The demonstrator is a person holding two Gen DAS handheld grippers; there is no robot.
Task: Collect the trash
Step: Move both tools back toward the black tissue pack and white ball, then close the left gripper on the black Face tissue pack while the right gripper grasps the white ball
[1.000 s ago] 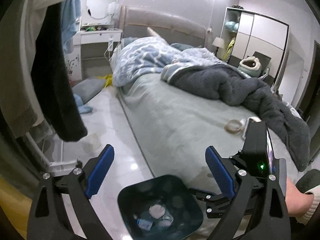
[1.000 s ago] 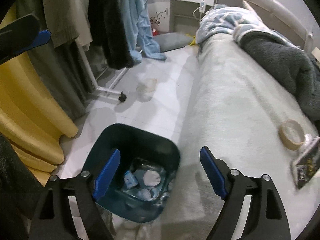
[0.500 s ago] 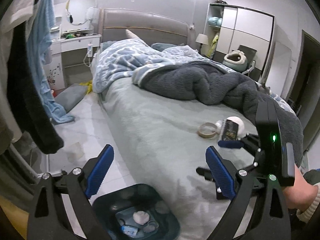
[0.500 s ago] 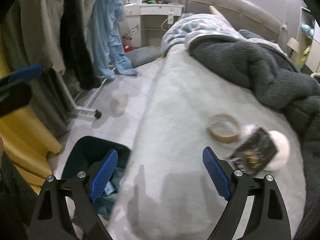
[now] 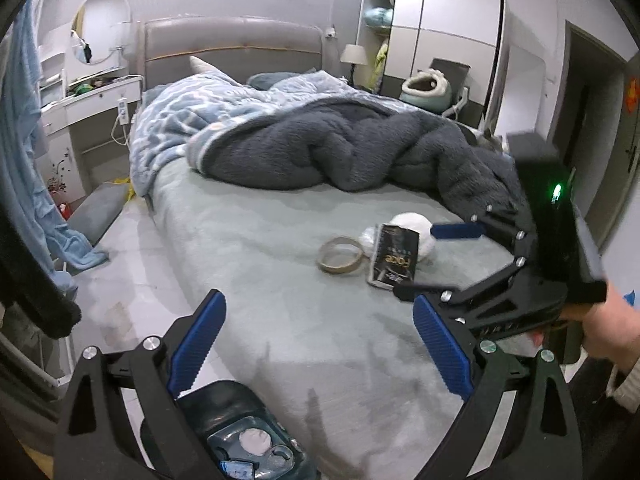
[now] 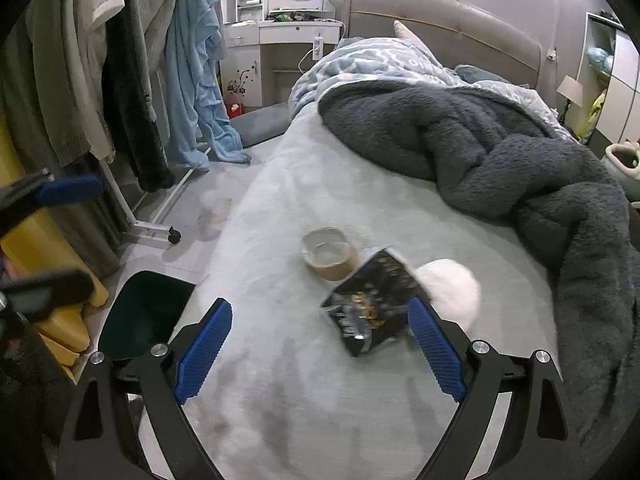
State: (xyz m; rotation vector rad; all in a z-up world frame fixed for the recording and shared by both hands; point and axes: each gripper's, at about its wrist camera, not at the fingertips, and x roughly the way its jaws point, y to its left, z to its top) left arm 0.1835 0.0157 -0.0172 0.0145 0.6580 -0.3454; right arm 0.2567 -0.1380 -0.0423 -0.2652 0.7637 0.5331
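On the pale green bed sheet lie a black snack wrapper (image 6: 370,308) (image 5: 394,258), a tape roll (image 6: 329,254) (image 5: 340,255) and a white crumpled wad (image 6: 452,286) (image 5: 412,226). My right gripper (image 6: 320,352) is open and empty, its tips just short of the wrapper; it also shows in the left wrist view (image 5: 436,260). My left gripper (image 5: 318,352) is open and empty above the bed's near edge. A dark teal trash bin (image 5: 244,432) (image 6: 140,316) stands on the floor beside the bed, with trash inside.
A dark grey fleece blanket (image 6: 500,160) and a blue patterned duvet (image 5: 208,120) are piled toward the headboard. A clothes rack on wheels (image 6: 156,224) with hanging garments stands left of the bed. A white dresser (image 6: 280,40) and a wardrobe (image 5: 432,40) stand at the back.
Both grippers swung from over the bin toward the bed. The right gripper came close to the wrapper, tape roll and white wad. Both stayed open.
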